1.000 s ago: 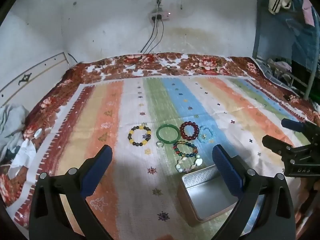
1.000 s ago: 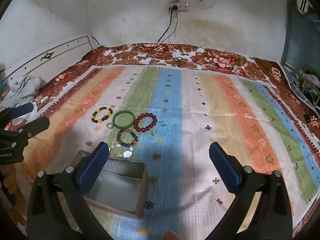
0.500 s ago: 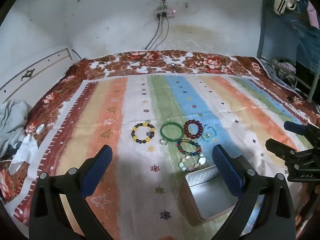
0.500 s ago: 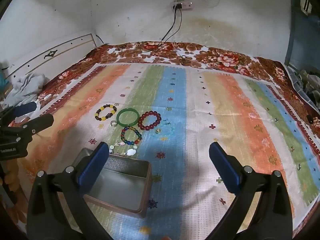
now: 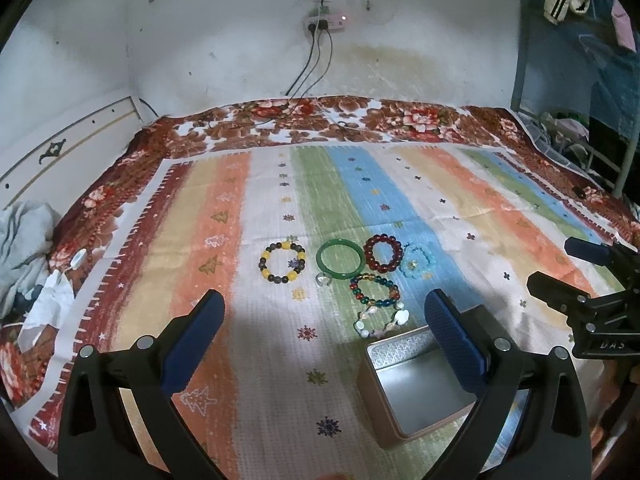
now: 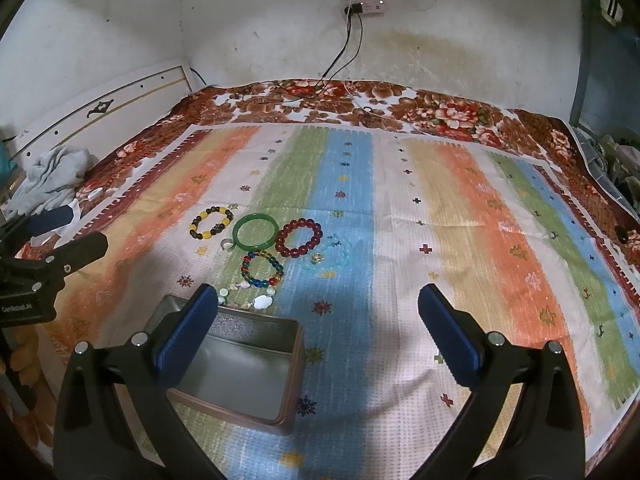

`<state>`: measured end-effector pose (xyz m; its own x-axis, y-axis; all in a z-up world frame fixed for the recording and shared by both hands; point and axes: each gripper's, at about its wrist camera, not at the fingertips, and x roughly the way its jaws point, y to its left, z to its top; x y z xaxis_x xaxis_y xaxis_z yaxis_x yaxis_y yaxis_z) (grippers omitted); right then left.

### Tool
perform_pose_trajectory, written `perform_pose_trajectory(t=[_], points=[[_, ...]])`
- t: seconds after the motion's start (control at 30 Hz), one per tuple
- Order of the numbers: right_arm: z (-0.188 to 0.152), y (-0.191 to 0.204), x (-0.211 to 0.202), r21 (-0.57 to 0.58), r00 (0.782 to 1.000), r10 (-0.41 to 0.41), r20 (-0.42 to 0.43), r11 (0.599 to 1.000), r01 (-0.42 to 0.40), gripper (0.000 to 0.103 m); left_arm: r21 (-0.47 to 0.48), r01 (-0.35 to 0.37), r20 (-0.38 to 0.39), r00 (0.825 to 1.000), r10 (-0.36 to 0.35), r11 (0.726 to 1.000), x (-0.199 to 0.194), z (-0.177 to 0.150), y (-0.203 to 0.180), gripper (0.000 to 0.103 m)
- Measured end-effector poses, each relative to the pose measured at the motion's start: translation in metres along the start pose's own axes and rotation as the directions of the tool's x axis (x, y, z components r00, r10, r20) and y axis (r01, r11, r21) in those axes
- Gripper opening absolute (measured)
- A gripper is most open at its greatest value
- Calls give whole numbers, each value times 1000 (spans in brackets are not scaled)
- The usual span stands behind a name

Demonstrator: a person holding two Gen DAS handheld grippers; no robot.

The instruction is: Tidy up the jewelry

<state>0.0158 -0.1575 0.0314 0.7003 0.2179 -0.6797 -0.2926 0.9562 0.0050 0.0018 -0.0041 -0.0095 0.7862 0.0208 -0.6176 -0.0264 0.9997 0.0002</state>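
Observation:
Several bracelets lie on the striped bedcover: a yellow-and-dark bead bracelet [image 5: 283, 262] [image 6: 211, 223], a green bangle [image 5: 340, 259] [image 6: 255, 231], a dark red bead bracelet [image 5: 383, 253] [image 6: 299, 238], a pale blue one [image 5: 417, 261] [image 6: 328, 257], a multicoloured one [image 5: 375, 290] [image 6: 262, 268] and a white shell one [image 5: 382, 319] [image 6: 248, 299]. A small silver ring [image 5: 323, 279] lies by the bangle. An open empty tin box [image 5: 420, 384] [image 6: 236, 364] stands in front of them. My left gripper [image 5: 324, 336] and right gripper [image 6: 316, 330] are open, empty, above the cover.
The bedcover [image 6: 460, 216] lies over a floral blanket [image 5: 360, 120]. A grey cloth heap [image 5: 24, 240] lies at the left edge. Cables hang from a wall socket [image 6: 362, 6]. A metal rack with clothes [image 5: 580, 80] stands at the right.
Both views have shifted slightly: the bracelets and tin sit a little farther up and away in the frames. Both grippers stay open and empty.

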Motion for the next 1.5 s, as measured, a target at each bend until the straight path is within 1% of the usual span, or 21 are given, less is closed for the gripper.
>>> perform_pose_trajectory(t=[0.43,0.53,0.83,1.1,1.27,1.5], points=[[1,-1,0,-1,1000,-1,-6,1000,1,98,14,-8,-3,1000,8,1000,0,1,-3,98],[1,-1,1,1,1000,-1,-7,1000,1,98,8,-19,3,1000,19,1000,-1,1,-2,98],[-1,-3,1,4,1000,2,-11,1000,-2,98,0,-23,-12,1000,23,1000,5,2,2,98],[0,-2,1,4,1000,3,-13,1000,-3,98,-1,-25,-10,1000,25,1000,5,2,2,98],[-2,-2,3,10,1000,0,-21,1000,0,98,5,-47,-36,998,47,999,14,-3,5,98],[-6,-2,9,16,999,2,-39,1000,-1,98,-10,-44,-63,997,43,999,22,-3,15,98]])
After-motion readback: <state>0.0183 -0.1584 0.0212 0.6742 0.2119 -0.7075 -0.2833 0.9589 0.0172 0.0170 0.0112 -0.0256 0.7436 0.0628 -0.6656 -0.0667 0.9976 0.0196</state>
